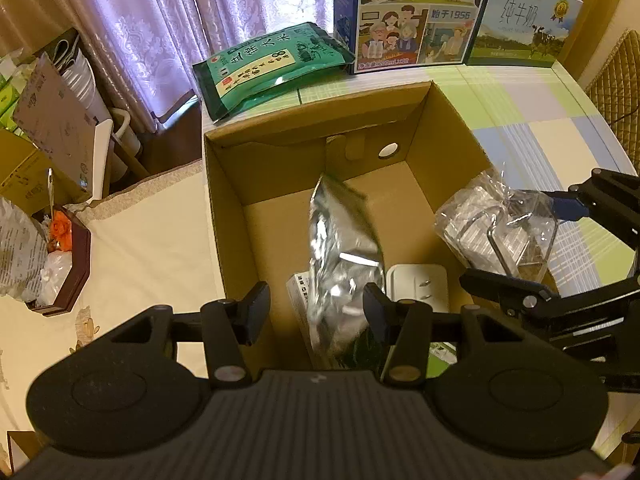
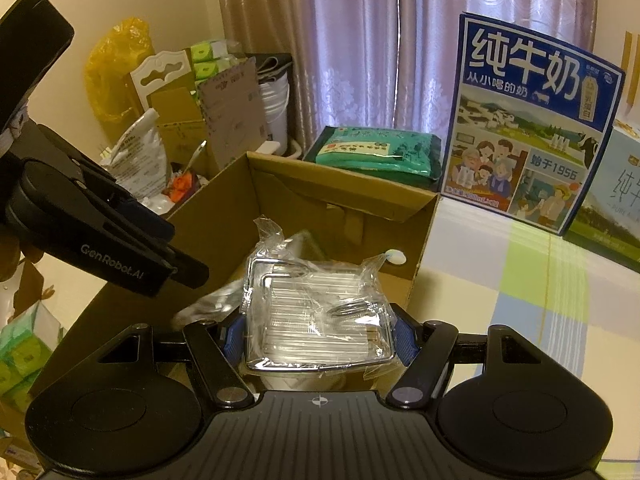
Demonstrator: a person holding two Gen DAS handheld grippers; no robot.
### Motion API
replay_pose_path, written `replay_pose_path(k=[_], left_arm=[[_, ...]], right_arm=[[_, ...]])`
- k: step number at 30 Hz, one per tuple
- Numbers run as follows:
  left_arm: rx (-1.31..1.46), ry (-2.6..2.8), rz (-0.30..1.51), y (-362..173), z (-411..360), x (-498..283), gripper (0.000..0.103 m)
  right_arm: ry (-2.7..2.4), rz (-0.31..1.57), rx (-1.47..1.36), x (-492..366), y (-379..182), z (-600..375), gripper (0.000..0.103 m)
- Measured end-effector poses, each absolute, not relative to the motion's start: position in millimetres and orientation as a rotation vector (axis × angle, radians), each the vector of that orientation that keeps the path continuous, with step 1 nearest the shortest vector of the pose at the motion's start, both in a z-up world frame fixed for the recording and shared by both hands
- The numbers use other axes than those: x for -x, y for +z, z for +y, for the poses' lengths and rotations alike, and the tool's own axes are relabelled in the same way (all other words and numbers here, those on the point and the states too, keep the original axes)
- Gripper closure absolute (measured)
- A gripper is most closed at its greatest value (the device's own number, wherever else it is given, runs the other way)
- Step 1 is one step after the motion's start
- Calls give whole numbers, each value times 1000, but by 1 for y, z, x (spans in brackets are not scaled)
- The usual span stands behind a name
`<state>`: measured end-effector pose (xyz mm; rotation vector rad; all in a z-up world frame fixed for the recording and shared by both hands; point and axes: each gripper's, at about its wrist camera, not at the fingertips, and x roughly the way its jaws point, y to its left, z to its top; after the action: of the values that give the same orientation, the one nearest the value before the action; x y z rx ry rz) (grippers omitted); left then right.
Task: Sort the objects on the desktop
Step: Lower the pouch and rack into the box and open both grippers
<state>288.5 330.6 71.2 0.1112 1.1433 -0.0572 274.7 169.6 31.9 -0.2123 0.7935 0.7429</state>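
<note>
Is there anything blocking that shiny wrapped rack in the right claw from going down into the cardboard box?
Partly. The right gripper holds the plastic-wrapped metal rack over the cardboard box. A silver foil pouch and a white plug adapter already lie inside, below the open left gripper.

— Where does the cardboard box stand?

— On the table, its open top up. Inside lie a foil pouch and, just right of it, a plug adapter.

— And behind the box?

— A rice bag at its far left corner — to the right of that, two milk cartons side by side.
</note>
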Motion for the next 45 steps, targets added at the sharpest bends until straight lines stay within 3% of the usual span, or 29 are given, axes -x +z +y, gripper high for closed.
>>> replay_pose_path(k=[39,43,45], left_arm=[[-87,-51,1109,74,353,-250,57],[-87,-51,1109,73,355,-248,57],[-88,-50,1111,72,356,-246,57]], right_arm=[[736,842,165,-288,23,196,36],[751,807,163,-286,24,196,18],[754,801,156,-286,25,195,17]])
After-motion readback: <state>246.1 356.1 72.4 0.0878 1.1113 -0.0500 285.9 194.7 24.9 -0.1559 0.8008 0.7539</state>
